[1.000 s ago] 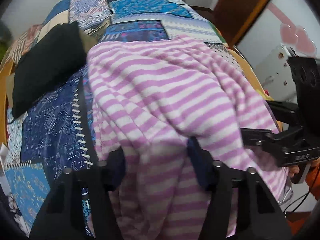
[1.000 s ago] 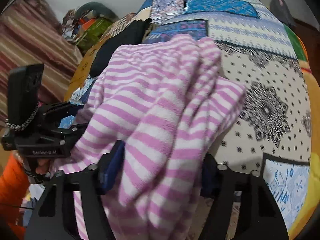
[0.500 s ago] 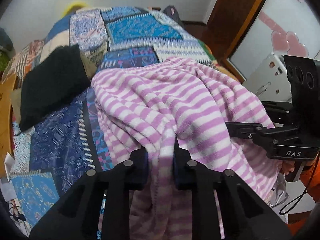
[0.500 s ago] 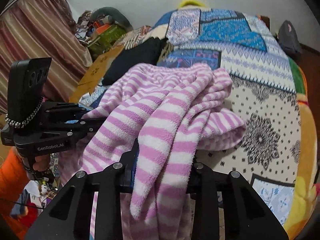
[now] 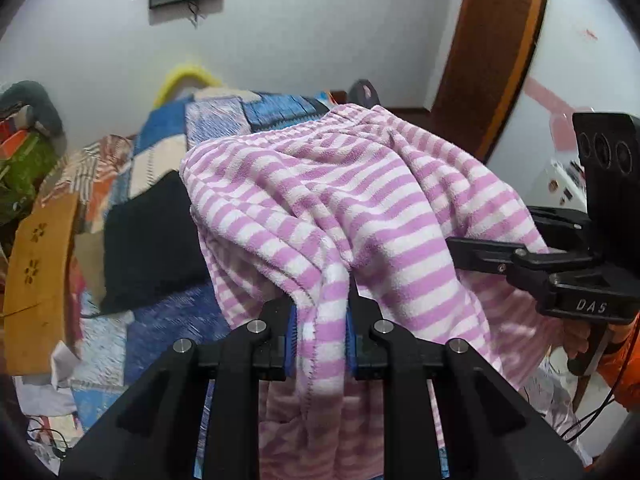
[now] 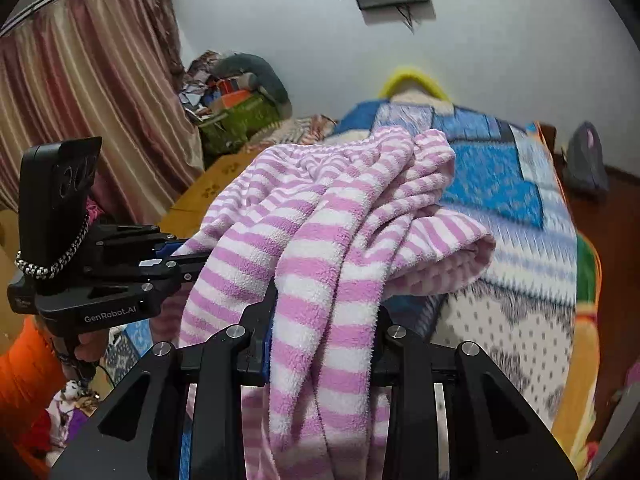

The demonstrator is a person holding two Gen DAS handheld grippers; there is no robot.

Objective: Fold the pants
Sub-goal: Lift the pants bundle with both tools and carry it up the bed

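Both grippers (image 5: 320, 328) (image 6: 324, 320) pinch pants (image 5: 340, 200) — curtain (image 6: 80, 100) right-view only.

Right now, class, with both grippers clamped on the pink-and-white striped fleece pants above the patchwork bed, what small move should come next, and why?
Probably carry the near edge forward, toward the far end. Left gripper and right gripper each pinch the pink-and-white striped fleece pants, whose far part rests bunched on the patchwork quilt.

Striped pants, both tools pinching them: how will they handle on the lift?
Likely floppy: the striped pants sag in folds between the left tool and right tool. Fleecy pile probably grips, not slips. Hanging ends may swing.
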